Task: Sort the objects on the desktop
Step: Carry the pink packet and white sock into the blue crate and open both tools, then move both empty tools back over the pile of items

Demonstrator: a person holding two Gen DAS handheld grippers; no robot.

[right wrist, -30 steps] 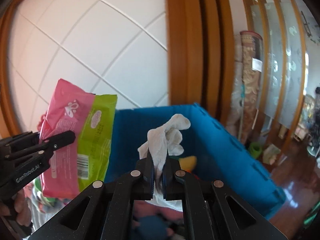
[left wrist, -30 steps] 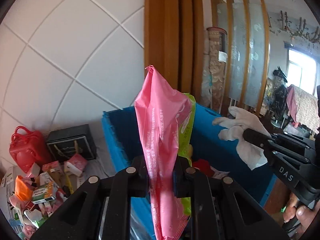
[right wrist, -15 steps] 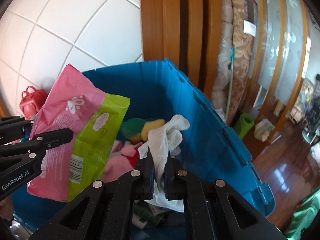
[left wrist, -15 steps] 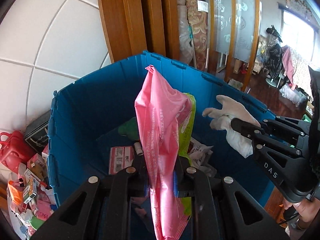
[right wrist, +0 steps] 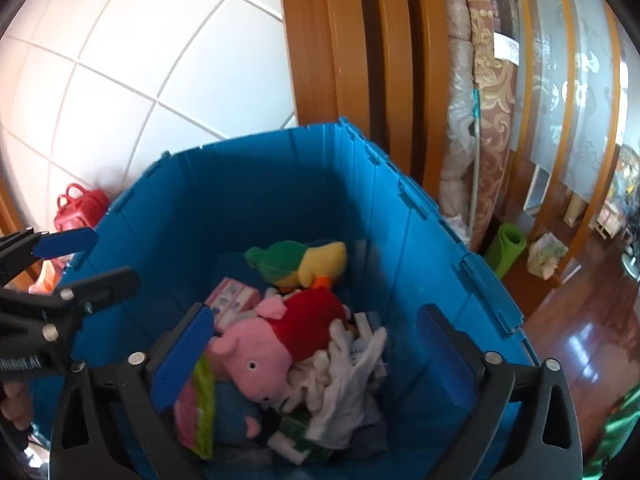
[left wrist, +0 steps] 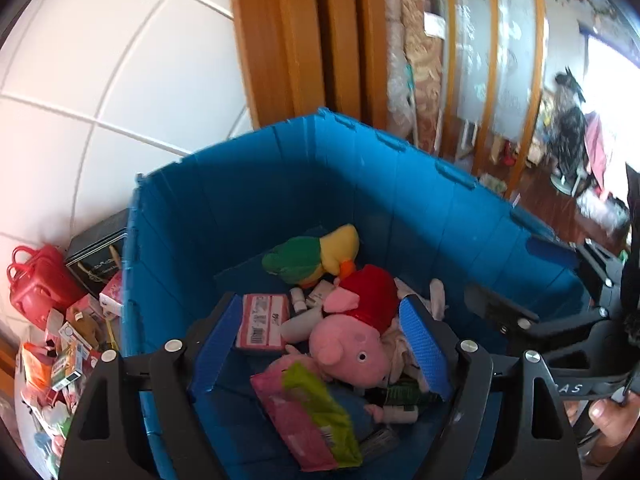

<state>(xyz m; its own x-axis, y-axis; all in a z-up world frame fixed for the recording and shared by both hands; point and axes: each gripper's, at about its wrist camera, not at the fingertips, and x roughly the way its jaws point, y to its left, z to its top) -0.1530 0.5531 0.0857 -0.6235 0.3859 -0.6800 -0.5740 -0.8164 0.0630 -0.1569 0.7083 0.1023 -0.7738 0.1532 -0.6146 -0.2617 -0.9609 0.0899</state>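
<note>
Both grippers hang open over a blue bin (left wrist: 248, 200) (right wrist: 400, 248). My left gripper (left wrist: 320, 344) is open and empty; the pink-and-green packet (left wrist: 308, 420) lies in the bin below it, also seen in the right wrist view (right wrist: 196, 404). My right gripper (right wrist: 316, 356) is open and empty; the white cloth (right wrist: 344, 384) lies in the bin under it. A pink pig plush (left wrist: 352, 344) (right wrist: 260, 356) and a green-yellow duck plush (left wrist: 312, 256) (right wrist: 300, 264) lie in the bin too.
Left of the bin are a red toy bag (left wrist: 36, 284), a black box (left wrist: 96, 252) and a heap of small packets (left wrist: 60, 360). A white tiled wall (left wrist: 100, 80) and a wooden frame (right wrist: 352, 40) stand behind. A rolled carpet (right wrist: 492, 100) stands at right.
Both grippers opened. The pink-and-green packet dropped from the left gripper and the white cloth from the right gripper into the bin. Both cameras tilted down toward the bin.
</note>
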